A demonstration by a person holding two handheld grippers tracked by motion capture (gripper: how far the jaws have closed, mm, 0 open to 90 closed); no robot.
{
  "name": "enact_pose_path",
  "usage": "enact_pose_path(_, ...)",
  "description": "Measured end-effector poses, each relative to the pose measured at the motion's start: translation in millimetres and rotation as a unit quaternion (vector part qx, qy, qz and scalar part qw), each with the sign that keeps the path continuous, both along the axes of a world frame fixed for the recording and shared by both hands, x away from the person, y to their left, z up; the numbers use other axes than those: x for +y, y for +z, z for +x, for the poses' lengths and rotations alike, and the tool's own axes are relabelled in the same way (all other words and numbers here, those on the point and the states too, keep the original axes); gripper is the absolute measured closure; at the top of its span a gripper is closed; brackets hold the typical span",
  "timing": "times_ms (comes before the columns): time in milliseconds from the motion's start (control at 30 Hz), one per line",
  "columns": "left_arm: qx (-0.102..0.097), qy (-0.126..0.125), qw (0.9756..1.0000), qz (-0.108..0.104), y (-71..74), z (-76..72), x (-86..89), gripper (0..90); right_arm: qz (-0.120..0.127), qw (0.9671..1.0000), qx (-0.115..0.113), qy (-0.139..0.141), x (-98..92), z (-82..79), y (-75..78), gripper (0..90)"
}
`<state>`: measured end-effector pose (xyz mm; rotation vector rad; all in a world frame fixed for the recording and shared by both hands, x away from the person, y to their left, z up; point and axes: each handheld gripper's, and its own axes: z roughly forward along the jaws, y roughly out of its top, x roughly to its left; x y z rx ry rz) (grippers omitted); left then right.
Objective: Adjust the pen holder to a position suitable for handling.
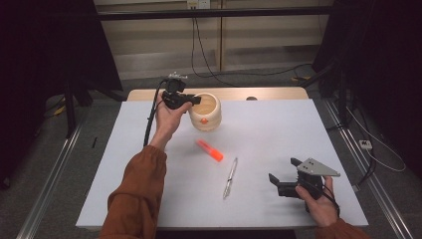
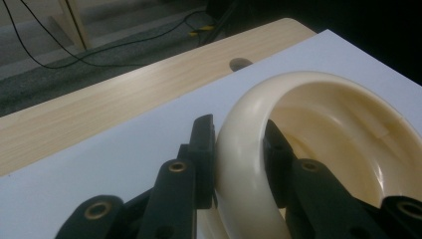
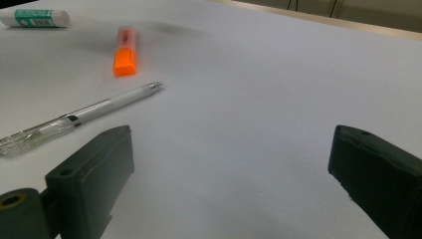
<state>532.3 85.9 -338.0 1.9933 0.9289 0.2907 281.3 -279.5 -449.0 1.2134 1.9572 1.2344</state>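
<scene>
Left fingers point(image 2: 204, 149): clamped on the cup point(image 1: 205, 111) wall, one finger outside the rim, one inside, pads pressed flat against the cream plastic. Left gripper point(image 1: 185, 99): at the cup's near-left rim, far side of the surface point(image 1: 278, 129). Cup: upright by the look of it, orange mark on its front, mouth open to the top; from above I cannot tell whether its base touches the sheet. Handling note: I judge the hold a one-wall pinch, so the cup can swing about the pads; I would keep the wrist level, move slowly, and avoid tilting the mouth toward the table edge. Right fingers point(image 3: 89, 184): spread wide, nothing between them. Right gripper point(image 1: 287, 180): low over the near-right of the surface, well apart from the cup. Loose items: pen point(image 1: 230, 178) and orange marker point(image 1: 209, 150) mid-surface between the grippers, glue stick point(image 3: 35, 18) farther off. I would carry the cup clear of these.
</scene>
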Motion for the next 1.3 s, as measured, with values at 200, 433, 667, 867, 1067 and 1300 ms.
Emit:
enact_pose_path(200,-0.014,-0.011,0.9998,-0.001,10.5,-20.4,0.0,73.2,-0.002,1.0000,0.000,-0.002,-0.2,0.4,-0.1,3.8)
enact_pose_path(433,0.005,-0.021,0.9998,-0.004,11.6,-42.9,7.7,73.1,-0.002,1.0000,0.001,-0.002,-0.1,0.6,-0.2,3.7)
enact_pose_path(667,0.020,-0.020,0.9996,-0.007,9.8,-60.6,19.4,72.9,-0.002,1.0000,0.001,-0.004,-0.2,0.6,-0.2,3.7)
enact_pose_path(867,0.039,-0.024,0.9988,-0.015,3.3,-82.3,28.8,72.9,-0.003,1.0000,0.001,-0.006,-0.2,0.9,-0.2,3.7)
enact_pose_path(1067,0.053,-0.031,0.9981,-0.010,-5.4,-101.5,29.9,72.8,-0.003,1.0000,0.001,-0.008,-0.7,0.8,0.0,3.8)
enact_pose_path(1300,0.064,-0.042,0.9970,-0.012,-13.7,-118.6,29.0,72.8,-0.005,1.0000,0.001,-0.005,-0.1,1.0,-0.2,3.8)
